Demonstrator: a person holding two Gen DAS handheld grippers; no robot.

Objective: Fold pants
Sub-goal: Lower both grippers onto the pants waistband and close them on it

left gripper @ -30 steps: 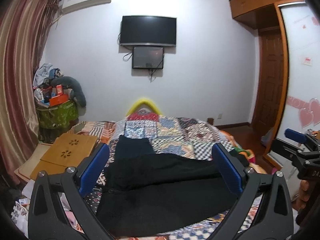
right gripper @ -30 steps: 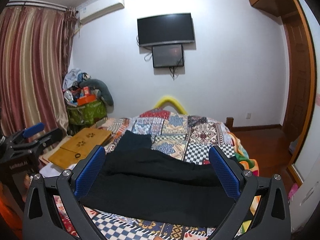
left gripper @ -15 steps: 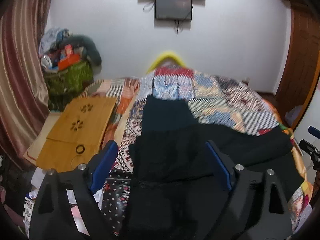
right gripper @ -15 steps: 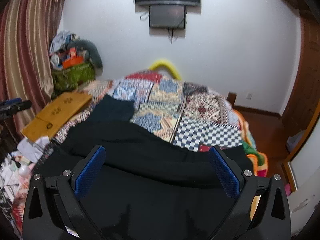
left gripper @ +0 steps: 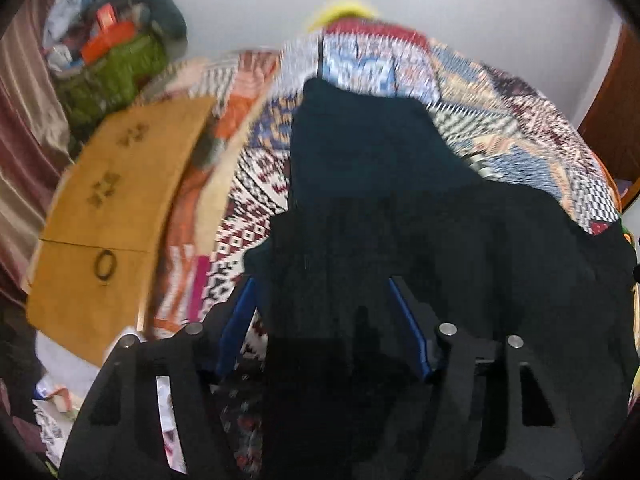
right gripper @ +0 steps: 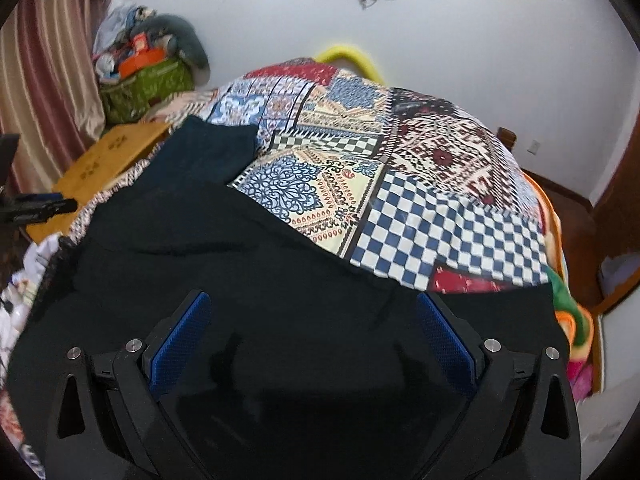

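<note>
Black pants (left gripper: pixel 400 240) lie spread across the near part of a patchwork quilt (left gripper: pixel 500 120); they also show in the right wrist view (right gripper: pixel 248 264). My left gripper (left gripper: pixel 324 320) is open, low over the pants' left end, its blue pads (left gripper: pixel 236 328) either side of the cloth. My right gripper (right gripper: pixel 312 344) is open, low over the pants' right part, blue pads (right gripper: pixel 180 340) wide apart. A darker folded piece (right gripper: pixel 212 152) lies beyond the pants at the left. The left wrist view is blurred.
A wooden lap table (left gripper: pixel 116 200) lies left of the bed. A green bag with clutter (right gripper: pixel 140 80) stands by the striped curtain (right gripper: pixel 44 92). The quilt (right gripper: pixel 440 208) drops off at the right, toward a wooden door frame (right gripper: pixel 616 200).
Both grippers have dropped and tilted down toward the pants. The left gripper's fingers have narrowed somewhat; the right's stay wide open.
</note>
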